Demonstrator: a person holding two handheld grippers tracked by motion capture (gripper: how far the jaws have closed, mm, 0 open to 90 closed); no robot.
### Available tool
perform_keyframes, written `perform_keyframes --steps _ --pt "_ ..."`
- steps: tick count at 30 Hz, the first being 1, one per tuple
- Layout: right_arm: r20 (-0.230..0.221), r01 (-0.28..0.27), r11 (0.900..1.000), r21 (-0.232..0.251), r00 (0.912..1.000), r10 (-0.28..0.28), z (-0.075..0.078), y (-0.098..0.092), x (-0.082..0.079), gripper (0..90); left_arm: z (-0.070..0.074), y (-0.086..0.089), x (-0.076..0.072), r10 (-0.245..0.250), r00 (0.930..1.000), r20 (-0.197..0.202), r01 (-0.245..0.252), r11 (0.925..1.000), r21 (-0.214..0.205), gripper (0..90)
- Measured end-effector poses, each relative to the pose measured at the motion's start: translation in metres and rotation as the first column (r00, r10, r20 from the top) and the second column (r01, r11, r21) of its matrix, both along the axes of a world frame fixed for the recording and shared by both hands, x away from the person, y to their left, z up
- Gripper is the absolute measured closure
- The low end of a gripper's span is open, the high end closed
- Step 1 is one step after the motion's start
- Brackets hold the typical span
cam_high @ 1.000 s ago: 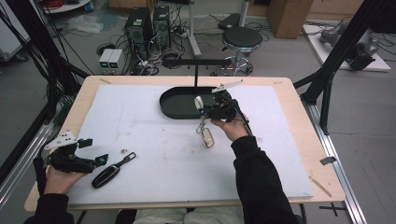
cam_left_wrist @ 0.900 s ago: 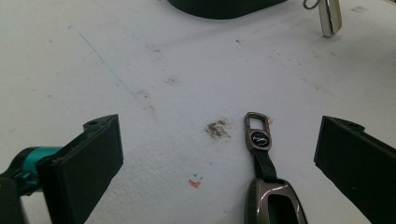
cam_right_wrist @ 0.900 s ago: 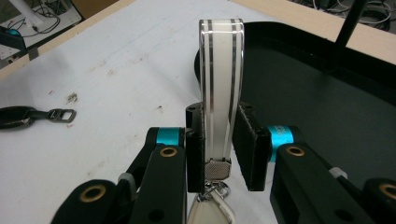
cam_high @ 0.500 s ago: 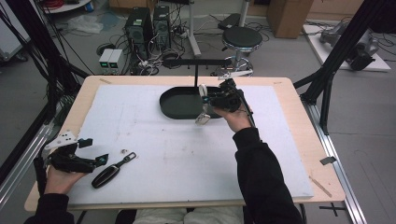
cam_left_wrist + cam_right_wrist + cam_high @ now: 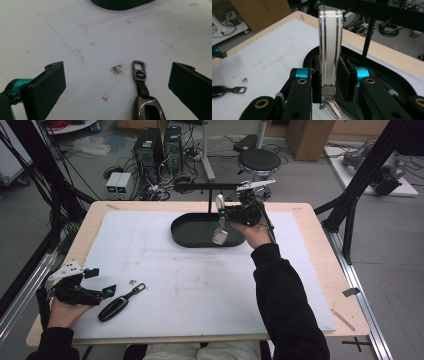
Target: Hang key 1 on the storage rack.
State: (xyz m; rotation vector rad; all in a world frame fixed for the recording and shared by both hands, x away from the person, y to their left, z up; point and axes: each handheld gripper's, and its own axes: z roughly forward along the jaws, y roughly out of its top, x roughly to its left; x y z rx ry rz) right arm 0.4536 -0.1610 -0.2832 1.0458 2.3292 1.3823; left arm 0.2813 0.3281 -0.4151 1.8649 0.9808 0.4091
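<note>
A white key fob (image 5: 330,50) with silver stripes stands upright between the pads of my right gripper (image 5: 330,72), which is shut on it. A metal clasp (image 5: 328,91) and a pale tag (image 5: 334,110) dangle under it. In the high view the right gripper (image 5: 220,213) hovers over the black oval tray (image 5: 187,236), and the tag (image 5: 220,237) hangs above the tray's right part. My left gripper (image 5: 101,281) rests open at the table's near left. A dark key fob (image 5: 147,110) with a strap and buckle (image 5: 139,68) lies on the mat between its wide jaws, untouched.
A black T-shaped stand (image 5: 207,186) rises behind the tray at the table's far edge. White mat (image 5: 200,285) covers most of the wooden table. A small bit of debris (image 5: 133,281) lies by the dark fob's (image 5: 114,308) buckle. Black frame posts flank the table.
The right gripper has lifted the white key fob off the mat and carried it up and away, over the tray. The left gripper and the dark fob have stayed put.
</note>
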Motion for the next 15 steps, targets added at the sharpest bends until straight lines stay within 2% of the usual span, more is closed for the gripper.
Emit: perform_keyframes --steps 8,13,15 --pt "0.011 0.005 0.9999 -0.015 0.9999 -0.005 0.012 0.005 0.01 75.3 0.0 -0.001 0.0 0.002 1.0 -0.003 -0.002 1.0 0.003 1.7" --pt "0.012 0.023 0.9994 0.025 0.9996 -0.023 0.019 -0.002 0.02 75.2 -0.001 -0.001 0.001 0.001 1.0 -0.006 -0.001 1.0 0.008 1.7" --pt "0.011 0.033 0.9993 0.021 0.9994 -0.033 0.022 -0.003 0.022 75.3 -0.001 0.0 0.001 0.002 1.0 -0.006 -0.002 1.0 0.009 1.7"
